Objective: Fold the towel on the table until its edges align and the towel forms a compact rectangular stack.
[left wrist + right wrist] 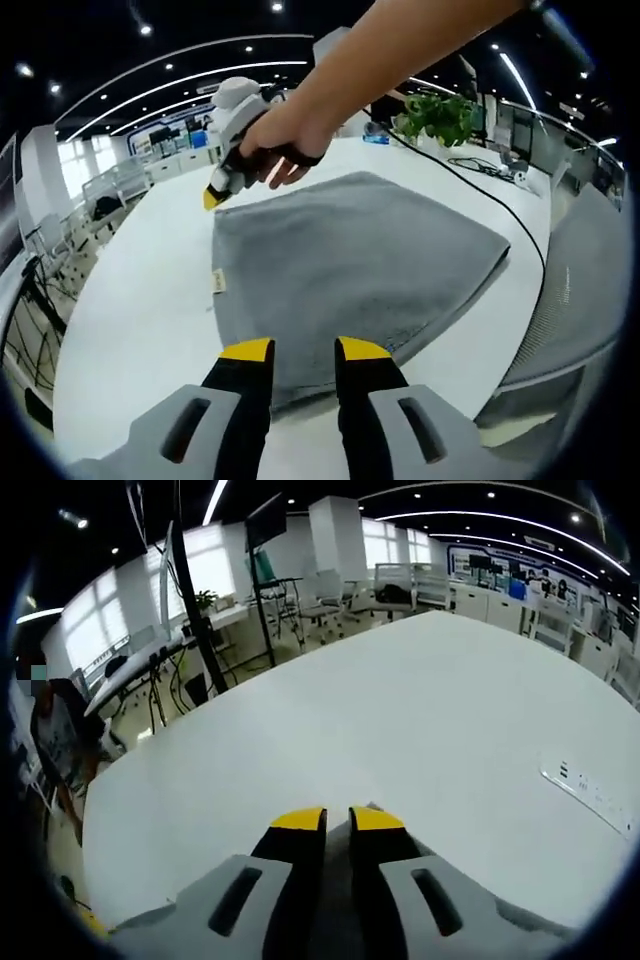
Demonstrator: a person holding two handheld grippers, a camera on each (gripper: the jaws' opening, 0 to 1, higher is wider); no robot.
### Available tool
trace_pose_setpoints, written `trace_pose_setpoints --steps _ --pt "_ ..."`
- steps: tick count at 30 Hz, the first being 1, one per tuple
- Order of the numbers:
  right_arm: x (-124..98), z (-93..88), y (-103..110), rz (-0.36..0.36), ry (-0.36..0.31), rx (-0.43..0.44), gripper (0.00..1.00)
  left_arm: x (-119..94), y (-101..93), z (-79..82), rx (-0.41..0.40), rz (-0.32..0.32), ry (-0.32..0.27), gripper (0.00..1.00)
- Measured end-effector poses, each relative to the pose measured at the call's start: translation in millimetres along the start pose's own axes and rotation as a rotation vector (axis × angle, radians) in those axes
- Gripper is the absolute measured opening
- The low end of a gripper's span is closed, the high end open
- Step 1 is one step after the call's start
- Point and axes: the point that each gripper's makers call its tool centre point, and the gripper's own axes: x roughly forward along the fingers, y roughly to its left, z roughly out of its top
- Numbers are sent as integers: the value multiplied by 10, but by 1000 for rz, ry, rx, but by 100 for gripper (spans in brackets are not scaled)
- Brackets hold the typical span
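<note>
So the grey towel (350, 265) is lying on the white table (150, 290), already folded over into a rough wedge shape with a small tag sticking out on one side edge. In the left gripper view, the left gripper (305, 352) hovers right at the towel's near edge, its yellow-tipped fingers (248, 350) spread with a gap between them and cloth showing in that gap, though I can't tell if they actually touch it. Across the towel, the right gripper (214, 196) is held by a hand (275, 150) at the far corner, yellow tip down just beside the cloth.

In the right gripper view the two fingers (295, 820) sit almost together, only a thin slit between them, and a bit of grey towel (372, 807) peeks out right at the tips. Looks like they're pinching that corner.

Room to move: lots of bare table past the right gripper and along the tag side of the towel. The table edge runs close to the towel's other side, where a black cable (505, 205) trails across the top. A white power strip (590, 792) lies on the table well away from the towel.

Background is an open office with ceiling light strips, a potted plant (440, 115) at the far end of the table, desks, chairs (325, 590) and big windows.
</note>
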Motion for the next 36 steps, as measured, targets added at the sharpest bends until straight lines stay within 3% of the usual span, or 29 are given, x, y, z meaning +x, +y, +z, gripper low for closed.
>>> trace_pose_setpoints --steps 7,9,15,21,26,36 --pt "-24 -95 -27 14 17 6 15 31 35 -338 -18 3 113 24" --pt "-25 -135 -37 14 30 10 15 18 46 -317 -41 0 89 24" --pt "0 -245 -73 31 68 46 19 28 39 -304 -51 5 108 24" --pt "-9 -189 -91 50 44 57 34 -21 24 -232 -96 15 93 26" --pt "-89 -122 -124 51 28 39 46 -44 32 -122 -69 23 73 26" --pt "-354 9 -194 56 -8 52 54 -29 -62 208 -30 25 40 28"
